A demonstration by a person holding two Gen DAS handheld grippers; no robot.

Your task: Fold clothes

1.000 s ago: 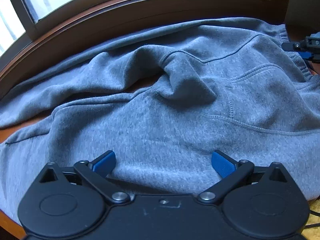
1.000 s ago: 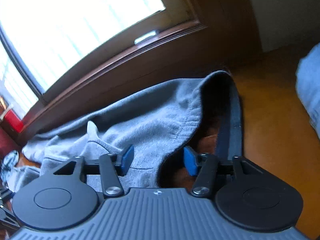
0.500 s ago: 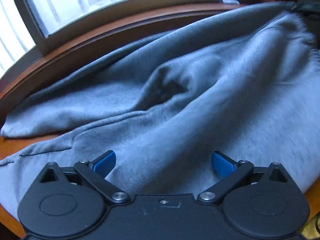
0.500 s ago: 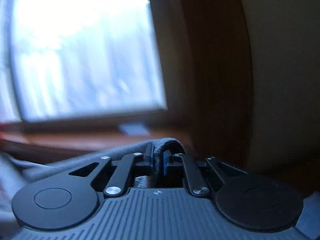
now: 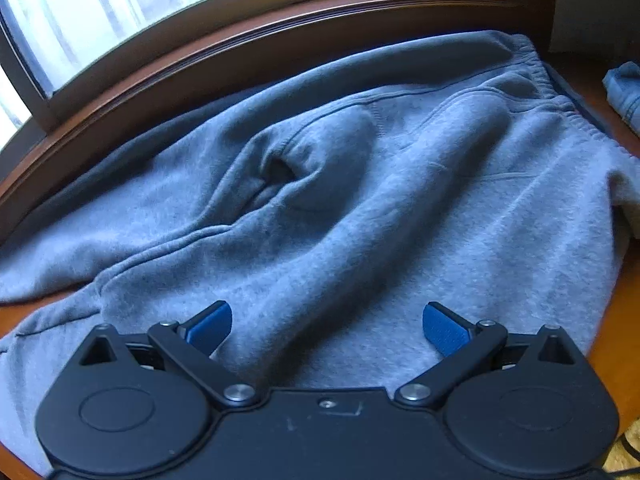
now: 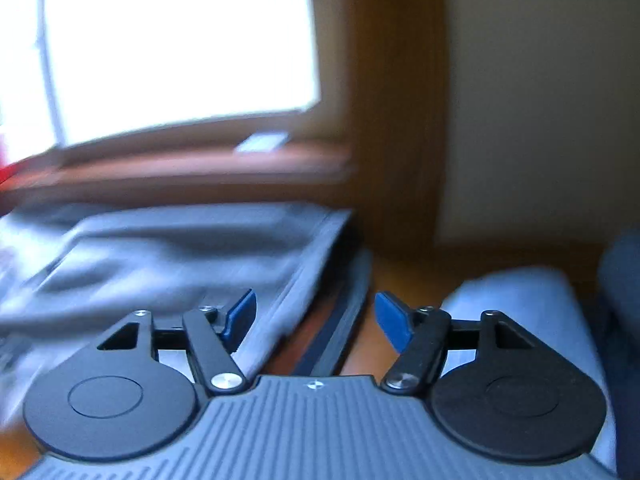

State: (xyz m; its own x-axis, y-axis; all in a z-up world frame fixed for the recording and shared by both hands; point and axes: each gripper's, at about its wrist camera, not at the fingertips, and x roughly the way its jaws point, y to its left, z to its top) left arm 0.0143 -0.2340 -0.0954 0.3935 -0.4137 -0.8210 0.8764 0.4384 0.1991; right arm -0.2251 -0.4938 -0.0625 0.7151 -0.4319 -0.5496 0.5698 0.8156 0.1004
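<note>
Left gripper [image 5: 326,326] spread wide, nothing pinched, over the grey fleece sweatpants [image 5: 360,200] rumpled on the brown wooden table [image 5: 624,300]; right gripper [image 6: 315,316] opening, empty, at their ribbed waistband [image 6: 320,248]. Soft, floppy, bulky: best pinched at waistband corners or hems

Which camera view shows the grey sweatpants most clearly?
The left wrist view: the grey sweatpants fill it, sharp, with waistband and seams visible. The right wrist view shows only a blurred waistband end.
</note>
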